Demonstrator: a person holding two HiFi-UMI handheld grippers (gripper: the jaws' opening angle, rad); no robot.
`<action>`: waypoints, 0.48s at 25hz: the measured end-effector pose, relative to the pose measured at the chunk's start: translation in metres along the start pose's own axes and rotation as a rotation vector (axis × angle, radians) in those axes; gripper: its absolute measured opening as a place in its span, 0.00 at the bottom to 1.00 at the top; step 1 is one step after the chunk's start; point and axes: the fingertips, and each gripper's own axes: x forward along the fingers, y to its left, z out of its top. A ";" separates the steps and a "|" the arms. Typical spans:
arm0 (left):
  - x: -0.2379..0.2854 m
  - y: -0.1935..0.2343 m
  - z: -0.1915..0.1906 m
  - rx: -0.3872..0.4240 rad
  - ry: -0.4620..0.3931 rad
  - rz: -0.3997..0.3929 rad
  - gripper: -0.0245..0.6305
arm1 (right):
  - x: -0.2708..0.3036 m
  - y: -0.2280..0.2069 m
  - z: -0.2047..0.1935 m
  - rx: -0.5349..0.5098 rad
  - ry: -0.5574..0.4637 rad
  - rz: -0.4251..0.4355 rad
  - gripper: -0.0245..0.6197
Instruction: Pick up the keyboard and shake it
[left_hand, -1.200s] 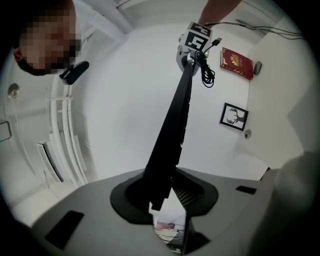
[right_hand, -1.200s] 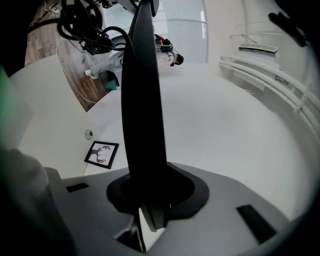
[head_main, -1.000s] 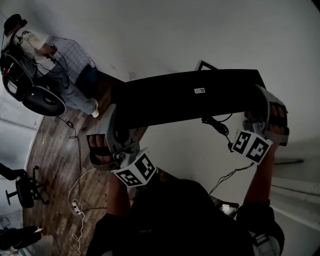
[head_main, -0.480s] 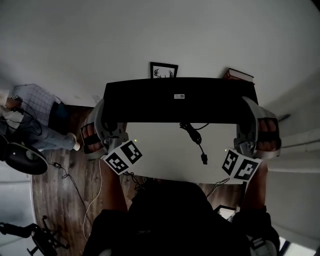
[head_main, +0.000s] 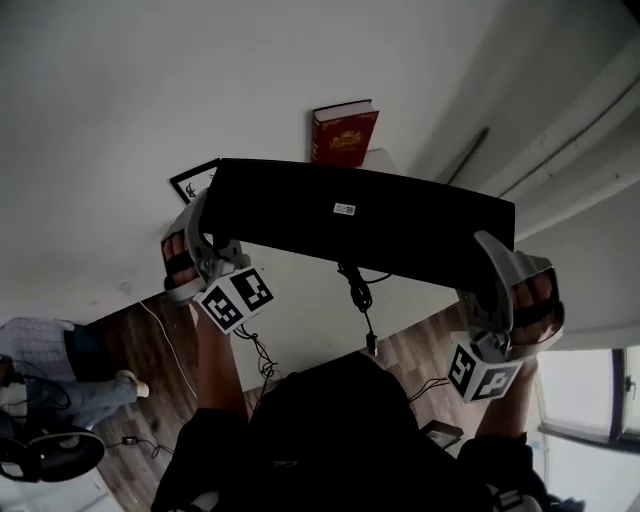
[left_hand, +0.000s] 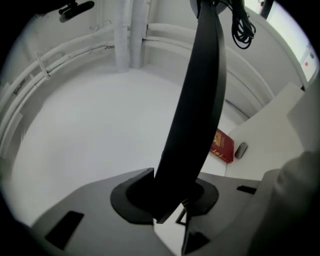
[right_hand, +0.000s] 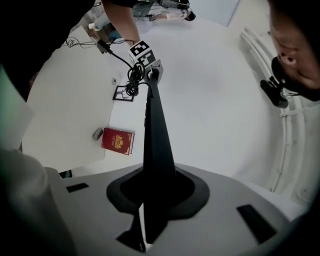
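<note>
Black keyboard (head_main: 360, 222) up in the air, left gripper (head_main: 207, 243) pinching one end, right gripper (head_main: 492, 290) pinching the other, its cable (head_main: 358, 295) dangling midway between both jaws.

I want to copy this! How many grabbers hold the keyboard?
2: the left gripper clamps the keyboard at its left end, the right gripper at its right end.

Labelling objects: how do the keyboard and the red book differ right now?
The keyboard is black and long; the red book is much shorter. The keyboard is held in the air, an end in each of the left gripper and right gripper; the book lies on the table, untouched. The keyboard trails a cable; the book has none. Both are flat rectangles.
</note>
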 end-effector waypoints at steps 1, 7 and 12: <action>0.009 -0.011 0.012 0.001 -0.031 -0.024 0.21 | -0.009 0.007 -0.010 -0.007 0.034 0.005 0.17; 0.042 -0.067 0.060 0.017 -0.161 -0.132 0.21 | -0.031 0.032 -0.042 0.030 0.151 0.048 0.17; 0.002 -0.060 0.094 0.106 -0.307 -0.086 0.21 | -0.045 0.047 -0.088 0.228 0.282 0.103 0.19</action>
